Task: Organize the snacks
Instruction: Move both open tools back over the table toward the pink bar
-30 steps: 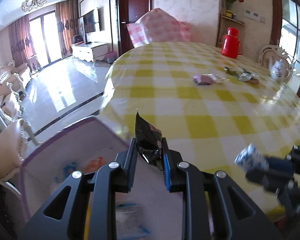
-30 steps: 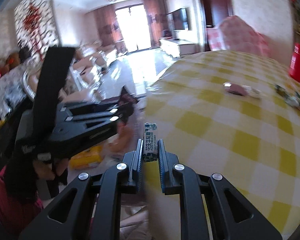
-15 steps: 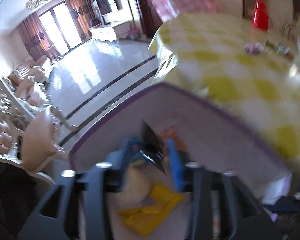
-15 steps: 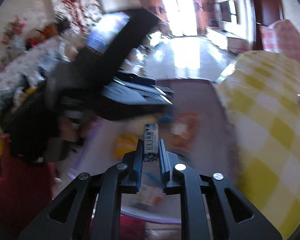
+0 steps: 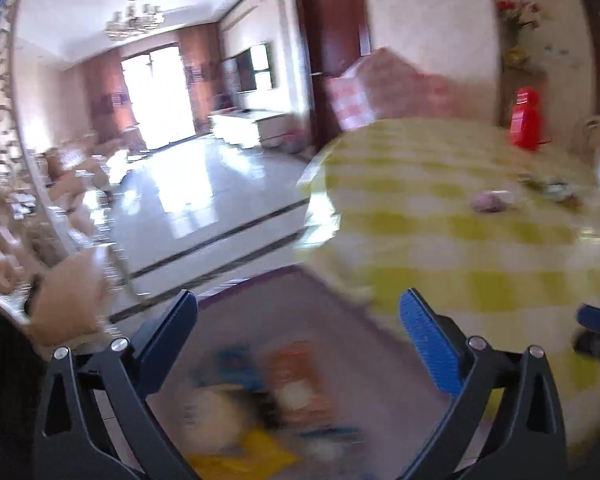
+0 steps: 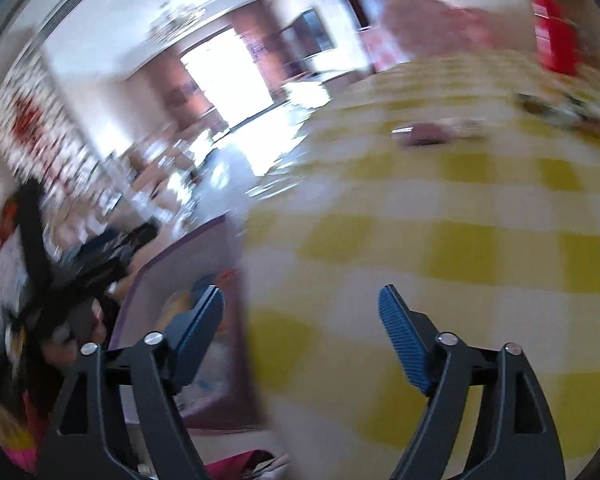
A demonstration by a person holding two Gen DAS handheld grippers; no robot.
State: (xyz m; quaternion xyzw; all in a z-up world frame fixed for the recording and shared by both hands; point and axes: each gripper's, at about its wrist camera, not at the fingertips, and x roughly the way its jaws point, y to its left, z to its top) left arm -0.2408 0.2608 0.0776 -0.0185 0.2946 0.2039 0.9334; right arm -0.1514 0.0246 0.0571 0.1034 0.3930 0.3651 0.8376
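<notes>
At the bottom of the left wrist view the left gripper [image 5: 300,332] has its jaws opening wide, with nothing between them; below and beyond lies the purple-rimmed bin [image 5: 236,286], holding what look like snack packets [image 5: 296,380] in orange, blue and yellow, too blurred to name. The right gripper [image 6: 300,316] sits at the bottom of its own view, jaws opening and empty, over the yellow checked tablecloth [image 6: 460,216], with the bin at lower left. A pinkish snack [image 6: 424,134] lies on the cloth toward the upper right, more wrappers [image 6: 560,114] beyond it. A red flask [image 5: 524,120] stands upper right.
</notes>
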